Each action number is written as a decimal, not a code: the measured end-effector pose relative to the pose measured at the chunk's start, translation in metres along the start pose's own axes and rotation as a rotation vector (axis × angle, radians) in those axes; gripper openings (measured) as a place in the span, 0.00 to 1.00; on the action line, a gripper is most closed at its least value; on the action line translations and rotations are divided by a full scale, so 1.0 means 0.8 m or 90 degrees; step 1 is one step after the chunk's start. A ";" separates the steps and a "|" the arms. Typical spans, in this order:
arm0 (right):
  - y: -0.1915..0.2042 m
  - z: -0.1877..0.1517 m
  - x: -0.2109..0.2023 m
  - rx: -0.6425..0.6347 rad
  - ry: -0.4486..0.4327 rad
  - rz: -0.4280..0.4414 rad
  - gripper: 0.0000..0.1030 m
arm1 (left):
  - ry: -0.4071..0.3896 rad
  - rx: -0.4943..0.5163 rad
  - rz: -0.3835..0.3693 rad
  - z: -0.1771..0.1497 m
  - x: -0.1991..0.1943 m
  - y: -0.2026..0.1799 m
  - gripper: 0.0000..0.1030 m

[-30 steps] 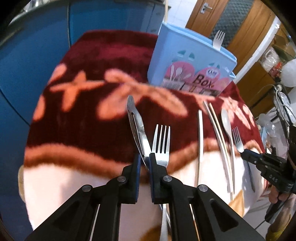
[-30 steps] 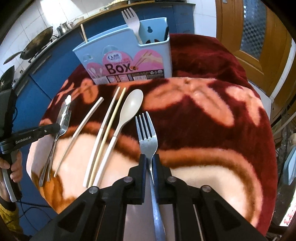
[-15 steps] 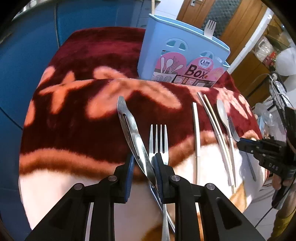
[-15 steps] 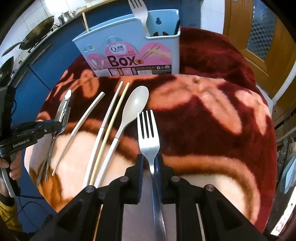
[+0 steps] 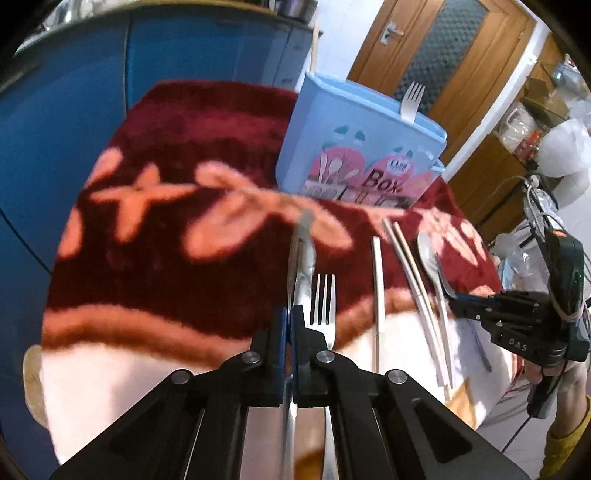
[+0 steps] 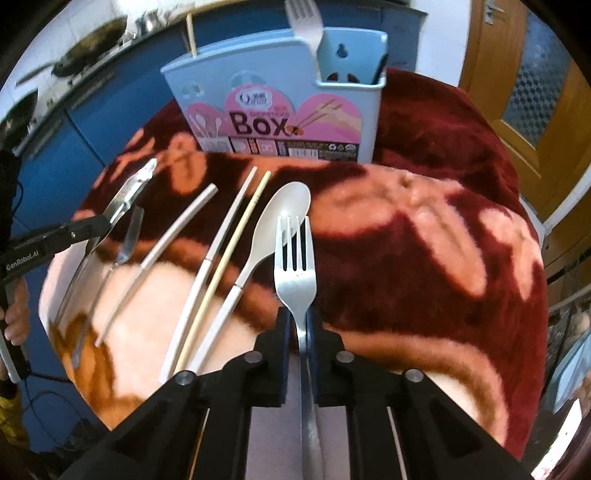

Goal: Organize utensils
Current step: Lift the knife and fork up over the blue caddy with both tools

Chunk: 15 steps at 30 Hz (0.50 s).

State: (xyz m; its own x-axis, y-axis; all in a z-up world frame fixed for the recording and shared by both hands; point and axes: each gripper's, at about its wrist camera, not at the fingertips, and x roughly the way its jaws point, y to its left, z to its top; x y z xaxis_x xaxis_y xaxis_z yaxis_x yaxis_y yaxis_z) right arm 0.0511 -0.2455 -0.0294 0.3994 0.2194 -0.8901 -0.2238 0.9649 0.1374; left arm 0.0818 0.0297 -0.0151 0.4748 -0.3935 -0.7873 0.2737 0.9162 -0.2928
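Observation:
My left gripper [image 5: 290, 320] is shut on a steel knife [image 5: 301, 258], lifted off the cloth and pointing toward the blue utensil box [image 5: 354, 155]. A steel fork [image 5: 323, 306] lies just right of it on the cloth. My right gripper [image 6: 299, 321] is shut on a steel fork [image 6: 295, 273], held above the cloth in front of the box [image 6: 280, 110]. In the right wrist view the left gripper [image 6: 99, 225] holds the knife [image 6: 125, 199] at the left. A white fork [image 6: 304, 22] stands in the box.
On the red flowered cloth [image 6: 424, 240] lie a white stick [image 6: 173, 236], a white chopstick [image 6: 218, 251], a beige chopstick [image 6: 236, 243] and a white spoon [image 6: 269, 229]. Blue cabinets [image 5: 74, 92] stand behind, a wooden door [image 5: 443, 55] to the right.
The left gripper has closed on the knife and lifted it, swinging its tip toward the box. The right gripper has raised its fork and moved it nearer the box.

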 end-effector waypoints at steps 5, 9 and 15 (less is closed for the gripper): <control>-0.010 -0.015 -0.024 0.041 -0.081 0.033 0.09 | -0.065 -0.002 -0.003 0.004 -0.028 0.000 0.01; -0.005 -0.024 -0.057 0.041 -0.190 0.045 0.09 | -0.129 -0.005 -0.012 0.010 -0.050 -0.002 0.01; 0.009 -0.016 -0.090 0.039 -0.325 0.050 0.09 | -0.246 -0.008 -0.044 0.024 -0.076 -0.020 0.01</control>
State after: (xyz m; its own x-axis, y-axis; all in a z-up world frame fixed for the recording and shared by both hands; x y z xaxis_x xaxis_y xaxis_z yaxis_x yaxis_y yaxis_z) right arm 0.0096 -0.2566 0.0305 0.7694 0.3193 -0.5532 -0.2245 0.9460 0.2337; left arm 0.0645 0.0375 0.0480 0.7358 -0.4522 -0.5041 0.3072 0.8863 -0.3466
